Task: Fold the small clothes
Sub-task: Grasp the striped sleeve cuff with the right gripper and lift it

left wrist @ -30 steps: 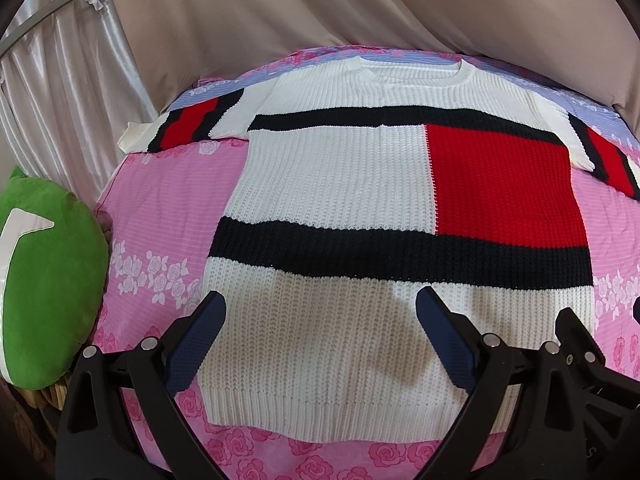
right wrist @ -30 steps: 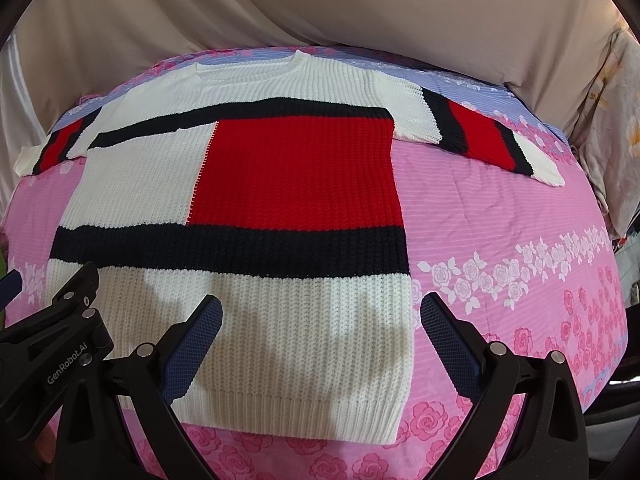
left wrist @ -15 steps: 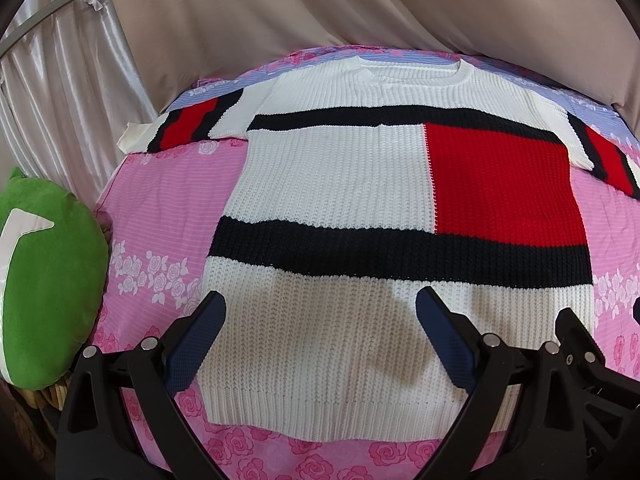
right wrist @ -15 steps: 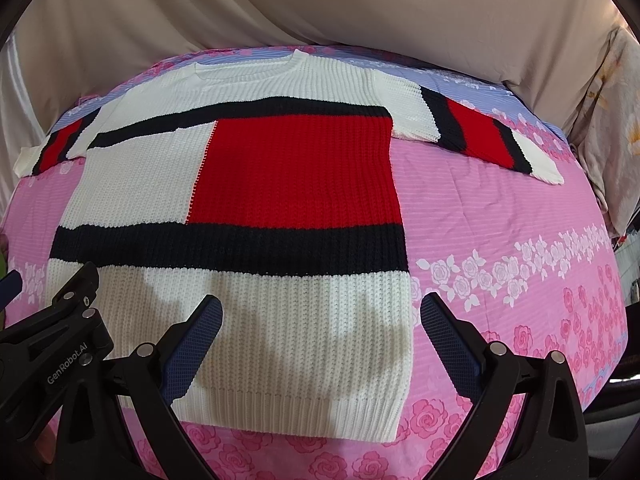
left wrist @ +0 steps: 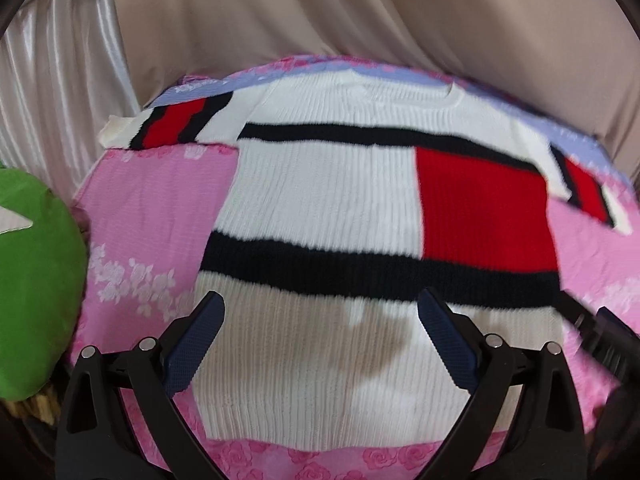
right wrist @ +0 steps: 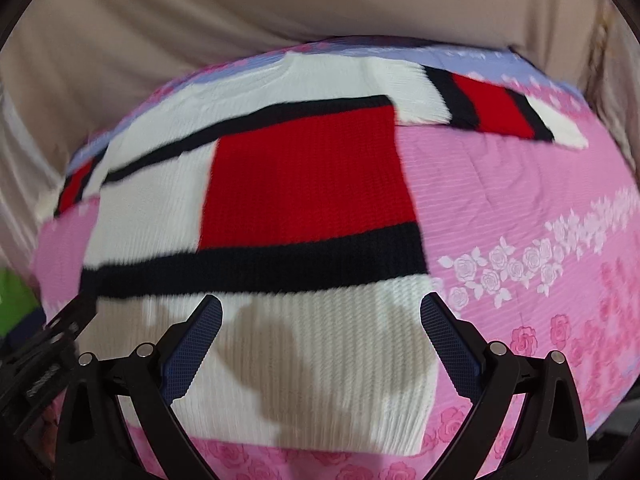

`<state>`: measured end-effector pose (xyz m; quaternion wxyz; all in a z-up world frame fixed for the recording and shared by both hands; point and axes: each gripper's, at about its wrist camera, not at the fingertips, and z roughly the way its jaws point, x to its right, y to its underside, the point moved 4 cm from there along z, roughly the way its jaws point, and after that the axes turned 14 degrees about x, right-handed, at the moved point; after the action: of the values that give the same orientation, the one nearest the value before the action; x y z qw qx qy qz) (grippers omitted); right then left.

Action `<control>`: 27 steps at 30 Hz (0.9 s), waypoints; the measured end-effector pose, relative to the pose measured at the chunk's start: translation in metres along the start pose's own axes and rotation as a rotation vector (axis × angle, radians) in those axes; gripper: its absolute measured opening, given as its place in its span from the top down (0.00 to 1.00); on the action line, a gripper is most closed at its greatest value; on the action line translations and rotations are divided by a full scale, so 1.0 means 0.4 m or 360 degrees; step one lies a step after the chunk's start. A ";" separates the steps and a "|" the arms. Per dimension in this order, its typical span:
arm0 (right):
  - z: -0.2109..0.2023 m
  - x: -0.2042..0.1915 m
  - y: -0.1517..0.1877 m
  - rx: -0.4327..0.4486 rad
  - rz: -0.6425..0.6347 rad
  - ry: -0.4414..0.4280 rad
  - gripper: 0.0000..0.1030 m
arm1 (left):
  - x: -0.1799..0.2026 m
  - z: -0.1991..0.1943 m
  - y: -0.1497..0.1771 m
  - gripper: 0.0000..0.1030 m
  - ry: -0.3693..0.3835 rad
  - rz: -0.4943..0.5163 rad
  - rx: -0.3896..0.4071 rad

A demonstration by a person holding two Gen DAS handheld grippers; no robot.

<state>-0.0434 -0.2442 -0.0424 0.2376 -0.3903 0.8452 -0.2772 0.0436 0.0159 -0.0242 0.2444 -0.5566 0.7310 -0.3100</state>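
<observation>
The bed sheet [left wrist: 160, 208], pink with rose print, fills everything ahead of and beside both sets of jaws; a beige curtain [left wrist: 360, 20] hangs beyond it. On the sheet we see the knit sweater [left wrist: 320, 208], flat, face up, white with navy bands and a red block, neckline far from the jaws, hem nearest. Its left sleeve [left wrist: 176, 124] lies spread out well left of our left jaws. Its right sleeve [right wrist: 492, 108] lies out past the right jaws, ahead and to their right. A green cushion [left wrist: 36, 280] sits off the sheet's edge, left of the left jaws.

Our left gripper [left wrist: 320, 344] is spread wide, holding nothing, with the lower-left white panel of the sweater between its jaws. Our right gripper [right wrist: 320, 340] is equally wide and empty, over the lower-right corner of the hem; the side seam runs just inside its right jaw.

Change: half a second ago both views were sharp and steady. Now both are motion-blurred, and the right view has tilted and swung toward the sweater's right edge. The sweater itself hasn't shifted. We read that as the hover ending and the approach beginning. No fold made yet, probably heading for a first grasp at the hem or side.
</observation>
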 end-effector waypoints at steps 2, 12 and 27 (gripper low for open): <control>0.018 0.088 -0.048 0.0025 0.0170 0.0029 0.05 | -0.002 0.009 -0.013 0.08 0.0069 -0.0017 -0.0008; 0.216 0.698 -0.376 0.0167 0.0586 0.0324 0.07 | 0.107 0.032 -0.029 0.09 0.0076 -0.0272 -0.0047; 0.359 0.843 -0.500 0.0344 0.1105 -0.0005 0.90 | 0.170 0.055 -0.066 0.09 0.0043 -0.0170 -0.0027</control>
<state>-0.0456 -0.6601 -0.0795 0.3589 -0.0531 0.8927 -0.2672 0.0589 -0.0587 -0.0210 0.2129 -0.5927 0.7061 -0.3237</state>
